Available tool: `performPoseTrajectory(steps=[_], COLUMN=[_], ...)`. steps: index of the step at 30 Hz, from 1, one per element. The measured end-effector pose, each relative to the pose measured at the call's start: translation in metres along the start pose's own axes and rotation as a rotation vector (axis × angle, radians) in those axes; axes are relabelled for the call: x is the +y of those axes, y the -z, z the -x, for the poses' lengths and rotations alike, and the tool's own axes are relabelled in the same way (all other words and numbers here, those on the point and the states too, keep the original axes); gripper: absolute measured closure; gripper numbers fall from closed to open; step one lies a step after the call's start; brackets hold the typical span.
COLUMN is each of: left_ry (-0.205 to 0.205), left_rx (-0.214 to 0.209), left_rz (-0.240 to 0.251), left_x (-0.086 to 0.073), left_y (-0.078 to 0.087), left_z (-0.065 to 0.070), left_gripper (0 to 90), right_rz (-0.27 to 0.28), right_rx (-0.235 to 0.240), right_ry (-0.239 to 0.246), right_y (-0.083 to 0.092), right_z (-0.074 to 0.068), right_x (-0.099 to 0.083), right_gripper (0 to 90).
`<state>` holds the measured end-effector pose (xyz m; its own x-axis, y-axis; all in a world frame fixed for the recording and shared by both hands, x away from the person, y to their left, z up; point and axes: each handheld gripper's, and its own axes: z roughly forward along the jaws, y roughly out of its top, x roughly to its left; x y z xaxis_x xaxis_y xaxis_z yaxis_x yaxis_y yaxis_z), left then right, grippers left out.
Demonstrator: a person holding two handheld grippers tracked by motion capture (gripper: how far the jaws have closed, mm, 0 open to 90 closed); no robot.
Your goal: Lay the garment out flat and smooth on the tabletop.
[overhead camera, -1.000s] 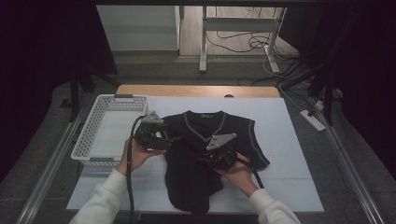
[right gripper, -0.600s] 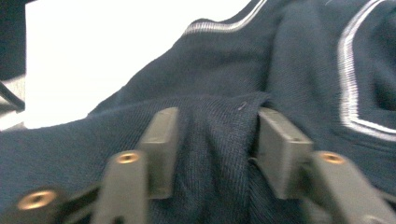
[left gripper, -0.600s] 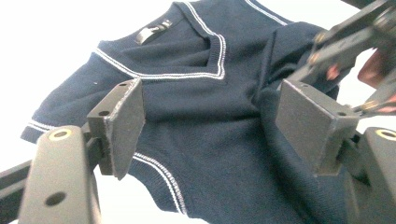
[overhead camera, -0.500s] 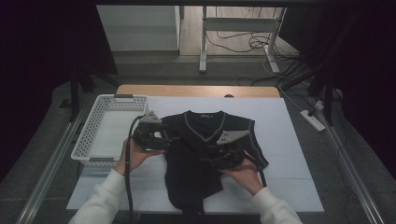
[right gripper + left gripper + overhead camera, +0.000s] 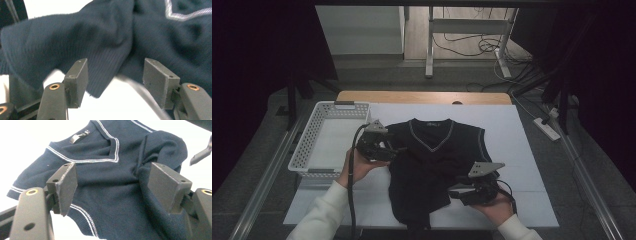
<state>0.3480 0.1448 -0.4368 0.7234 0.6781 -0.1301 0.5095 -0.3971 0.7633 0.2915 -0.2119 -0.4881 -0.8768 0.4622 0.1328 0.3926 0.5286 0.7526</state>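
Note:
A dark navy knit vest (image 5: 437, 150) with a pale-trimmed V-neck lies on the white mat (image 5: 517, 130), its lower part bunched and folded over. My left gripper (image 5: 396, 149) rests at the vest's left shoulder. Its jaws stand open over the cloth (image 5: 107, 170) and a fold brushes the right one. My right gripper (image 5: 453, 192) is at the vest's lower right, pointing left. Its jaws have just been opening and stand apart (image 5: 115, 77). The ribbed hem (image 5: 105, 65) hangs loose just beyond the gap and is not pinched.
A white slatted basket (image 5: 301, 159) stands on the mat's left side, close to my left hand. A strip of wooden tabletop (image 5: 422, 96) runs behind the mat. A power strip (image 5: 547, 129) lies on the floor to the right.
My right gripper has let go of the vest's middle, opened, and drawn back to the right toward the near edge. The left gripper has stayed put.

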Motion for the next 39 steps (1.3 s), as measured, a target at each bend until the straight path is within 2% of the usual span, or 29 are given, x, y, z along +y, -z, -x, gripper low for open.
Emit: performPoseTrajectory(steps=[3, 9, 12, 16, 19, 23, 25, 30, 35, 39], left_ry=[-0.002, -0.008, -0.007, -0.007, -0.008, -0.008, -0.008, -0.005, -0.007, -0.005], left_rx=[0.002, 0.006, 0.006, 0.006, 0.006, 0.006, 0.006, -0.001, 0.0, 0.002], left_rz=[-0.001, -0.002, -0.001, -0.004, -0.006, -0.006, -0.006, -0.008, -0.011, -0.007], left_x=[0.0, 0.0, 0.0, -0.001, -0.001, -0.001, -0.001, -0.002, -0.001, -0.001], left_y=[0.0, 0.001, 0.001, 0.0, 0.0, 0.0, 0.0, -0.001, -0.001, 0.0], left_z=[0.0, 0.001, 0.001, 0.0, 0.001, 0.001, 0.001, 0.0, -0.001, -0.001], left_gripper=[24.5, 24.5, 24.5, 24.5, 24.4, 24.4, 24.4, 24.4, 24.4, 24.4], right_rz=[-0.037, -0.108, -0.13, -0.136, -0.138, -0.148, -0.146, -0.136, -0.098, -0.063], right_rx=[0.005, 0.004, -0.011, -0.008, -0.004, 0.031, 0.038, 0.048, 0.068, 0.059], right_ry=[0.011, 0.037, 0.049, 0.045, 0.049, 0.049, 0.055, 0.077, 0.074, 0.067], right_y=[-0.008, -0.032, -0.038, -0.04, -0.041, -0.042, -0.041, -0.029, -0.005, 0.015], right_z=[-0.006, -0.011, -0.012, -0.009, -0.008, -0.006, -0.007, -0.01, -0.013, -0.015], right_x=[-0.005, -0.005, -0.004, -0.004, -0.004, -0.003, -0.003, -0.005, -0.01, -0.013], right_gripper=[37.6, 42.6, 47.3, 53.6, 59.6, 77.4, 81.3, 82.3, 82.8, 82.9])
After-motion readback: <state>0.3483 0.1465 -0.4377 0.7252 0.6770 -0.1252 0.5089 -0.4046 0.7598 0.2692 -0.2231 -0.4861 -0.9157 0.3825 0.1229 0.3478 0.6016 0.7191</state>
